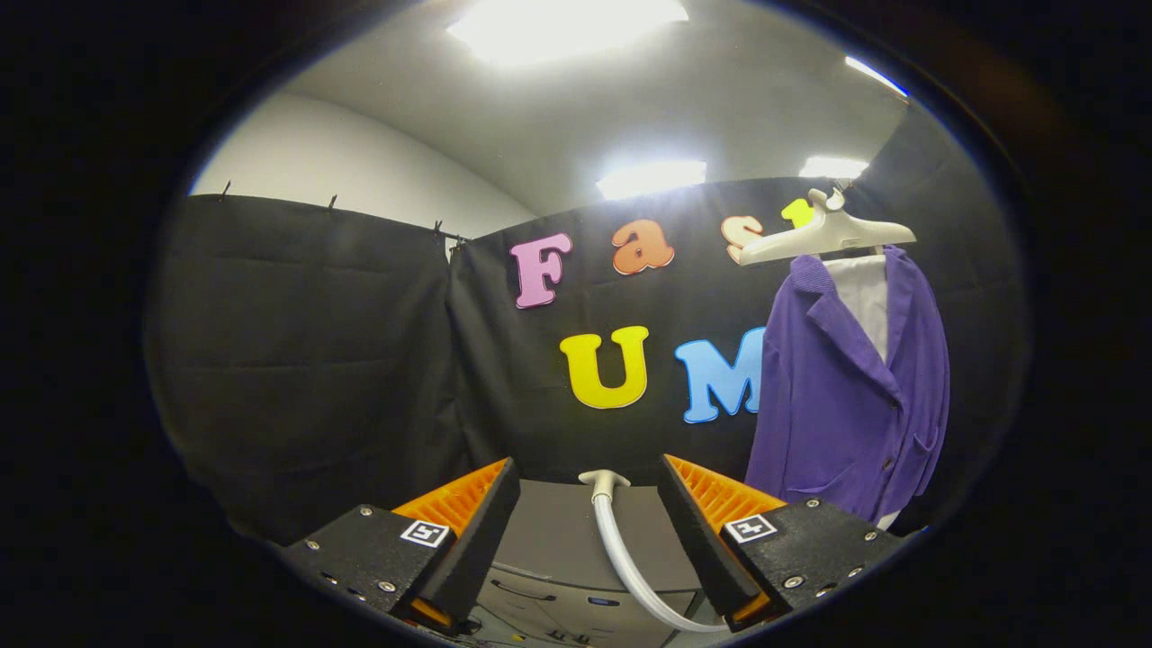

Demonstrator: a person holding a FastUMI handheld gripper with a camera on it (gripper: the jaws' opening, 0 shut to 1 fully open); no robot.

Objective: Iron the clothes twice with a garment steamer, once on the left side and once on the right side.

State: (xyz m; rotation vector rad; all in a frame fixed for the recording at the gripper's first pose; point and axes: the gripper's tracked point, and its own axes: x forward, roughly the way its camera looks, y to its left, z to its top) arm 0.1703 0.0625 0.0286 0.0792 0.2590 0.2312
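A purple jacket hangs over a white shirt on a white hanger, ahead of my fingers and off to the right, against the booth wall. My gripper is open with a wide gap between the jaws. In that gap, just beyond the fingertips, a white hose rises to a small white end piece. Neither finger touches the hose. I cannot make out the rest of the steamer.
A grey cabinet with drawers stands below and ahead of the fingers, against the black cloth wall. The wall runs across the back and bends round on the left. Bright ceiling lights shine overhead.
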